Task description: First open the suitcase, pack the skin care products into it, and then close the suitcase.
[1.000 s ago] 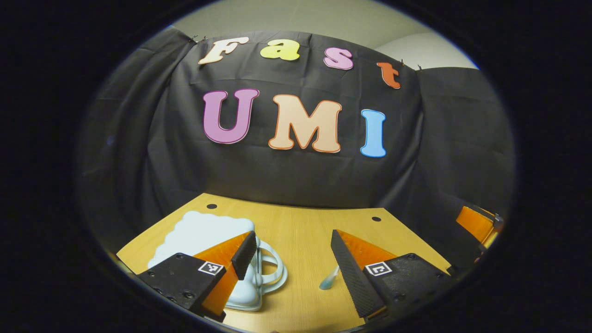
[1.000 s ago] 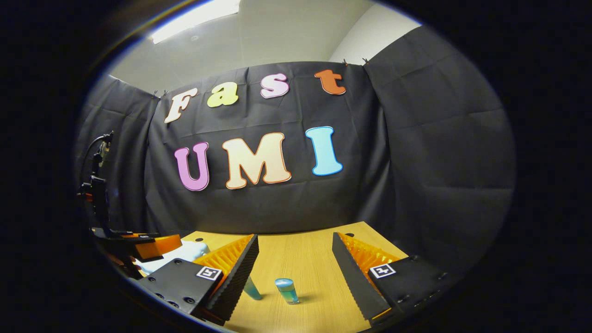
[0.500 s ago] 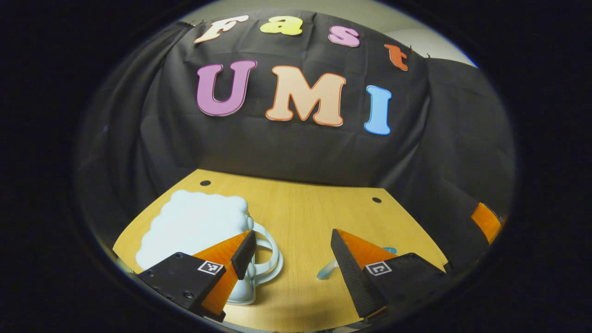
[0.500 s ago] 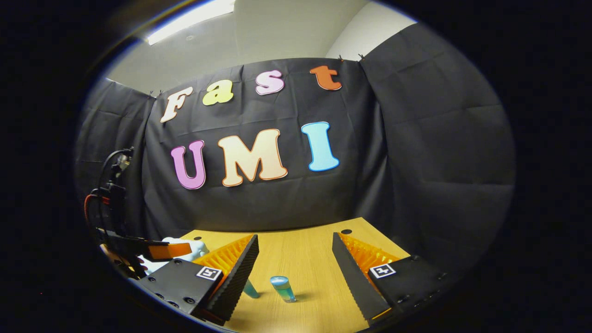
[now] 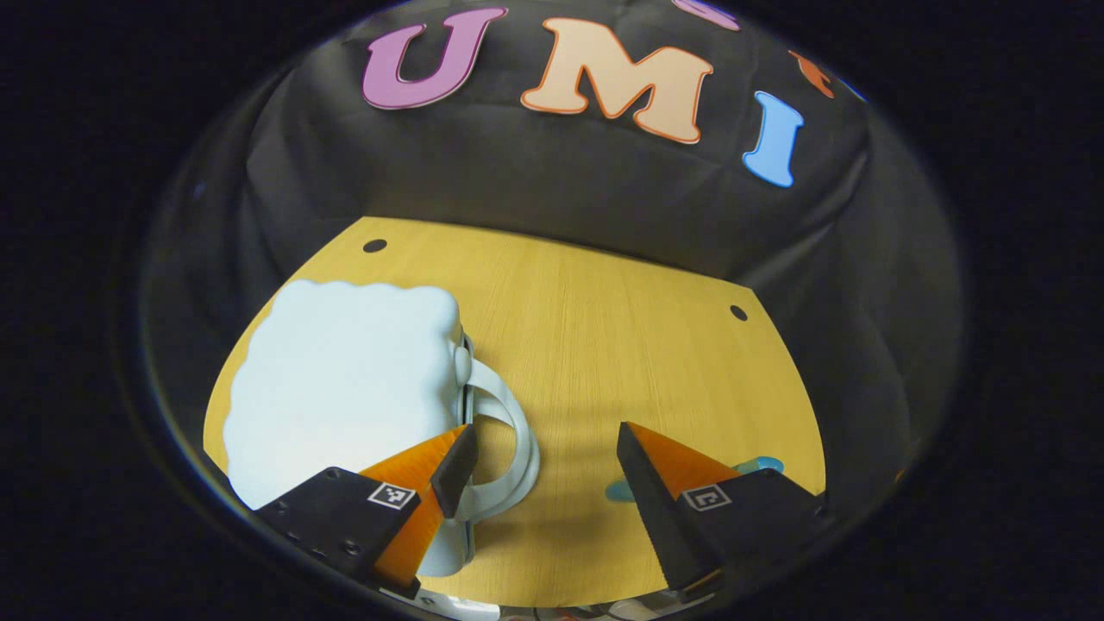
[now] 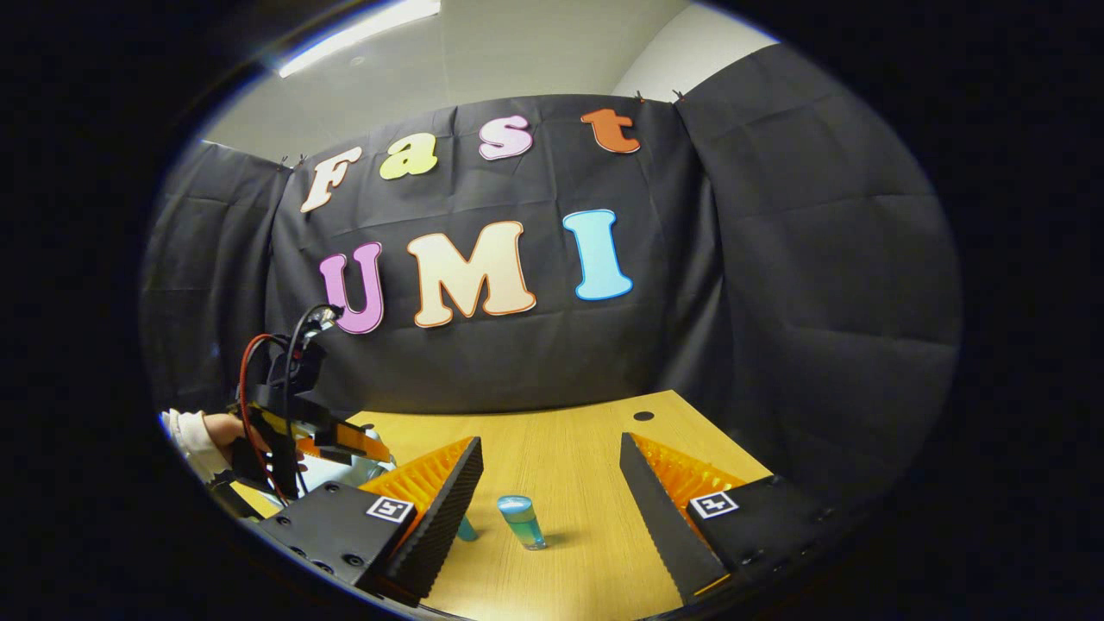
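Note:
A pale blue, cloud-shaped suitcase (image 5: 345,379) lies shut on the wooden table (image 5: 621,345), its looped handle (image 5: 517,435) pointing toward the table's middle. My left gripper (image 5: 543,457) hangs open just above the handle, one finger over the case's near corner. Two small blue skin care items (image 5: 617,492) (image 5: 761,465) peek out behind its other finger. My right gripper (image 6: 552,483) is open and low over the table, with a small blue bottle (image 6: 522,522) standing upright between its fingers, farther off. A second blue item (image 6: 467,528) is half hidden by one finger.
In the right gripper view, the left gripper (image 6: 362,444) with its cables and a hand in a white sleeve (image 6: 197,435) hover over the suitcase (image 6: 341,472). Black cloth walls close the table's back and sides. Two round holes (image 5: 374,246) (image 5: 737,312) mark the far table corners.
The left gripper has tipped downward and come in over the suitcase, which now looks larger. The right gripper has barely moved; the hand holding the left gripper has come into its view.

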`<state>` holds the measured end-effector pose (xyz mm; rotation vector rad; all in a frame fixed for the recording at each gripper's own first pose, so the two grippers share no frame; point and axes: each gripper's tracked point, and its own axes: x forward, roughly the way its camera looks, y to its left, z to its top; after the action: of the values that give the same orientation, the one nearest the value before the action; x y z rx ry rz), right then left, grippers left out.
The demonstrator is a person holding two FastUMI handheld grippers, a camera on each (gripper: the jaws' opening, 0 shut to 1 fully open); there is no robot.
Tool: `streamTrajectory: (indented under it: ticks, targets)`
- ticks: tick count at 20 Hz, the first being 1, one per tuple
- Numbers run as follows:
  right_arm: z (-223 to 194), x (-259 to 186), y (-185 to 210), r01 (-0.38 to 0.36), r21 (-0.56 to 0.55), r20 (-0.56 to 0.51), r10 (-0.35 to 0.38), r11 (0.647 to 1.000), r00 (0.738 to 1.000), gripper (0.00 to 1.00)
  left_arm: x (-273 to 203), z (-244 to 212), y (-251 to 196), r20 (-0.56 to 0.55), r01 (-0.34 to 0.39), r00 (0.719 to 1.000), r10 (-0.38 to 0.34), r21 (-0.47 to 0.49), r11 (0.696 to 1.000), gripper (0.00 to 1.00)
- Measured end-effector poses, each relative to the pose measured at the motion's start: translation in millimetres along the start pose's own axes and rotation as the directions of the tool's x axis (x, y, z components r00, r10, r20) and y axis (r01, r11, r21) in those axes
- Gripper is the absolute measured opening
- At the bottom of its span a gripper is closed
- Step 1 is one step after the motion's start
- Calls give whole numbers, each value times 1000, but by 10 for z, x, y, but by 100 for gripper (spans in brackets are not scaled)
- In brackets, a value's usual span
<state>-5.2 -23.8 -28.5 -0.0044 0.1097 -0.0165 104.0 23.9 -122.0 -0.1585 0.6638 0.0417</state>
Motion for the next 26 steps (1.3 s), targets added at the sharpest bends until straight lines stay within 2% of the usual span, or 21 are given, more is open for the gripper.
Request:
streamTrajectory:
  ticks: [5,10,16,19,20,23,24,25,26]
  targets:
    - [-51,-5,-88,19,2,-21,-19,1000,1000,100,395,-139,189,-160,-49,986,50,11,999,95]
    - [-72,-31,-154,32,6,-35,-32,999,999,100,612,-330,207,-310,-68,948,68,9,998,76]
    - [-85,-67,-224,46,-4,-44,-46,999,998,100,741,-500,304,-410,-144,900,145,32,989,68]
    - [-102,-101,-271,58,-13,-47,-59,998,997,99,744,-526,359,-428,-179,885,183,50,983,54]
    - [-103,-112,-283,61,-12,-48,-61,998,997,100,745,-536,387,-434,-184,881,189,52,981,58]
    - [-120,-135,-307,65,-11,-51,-66,998,997,100,767,-575,407,-453,-184,874,178,31,982,35]
    - [-121,-131,-306,65,-11,-52,-66,998,996,99,784,-603,404,-462,-174,872,164,21,985,33]
    - [-120,-141,-303,65,-12,-52,-66,998,997,100,803,-626,401,-471,-168,868,155,15,986,35]
    - [-119,-145,-298,65,-13,-53,-65,998,996,100,817,-648,395,-477,-164,866,148,8,986,25]
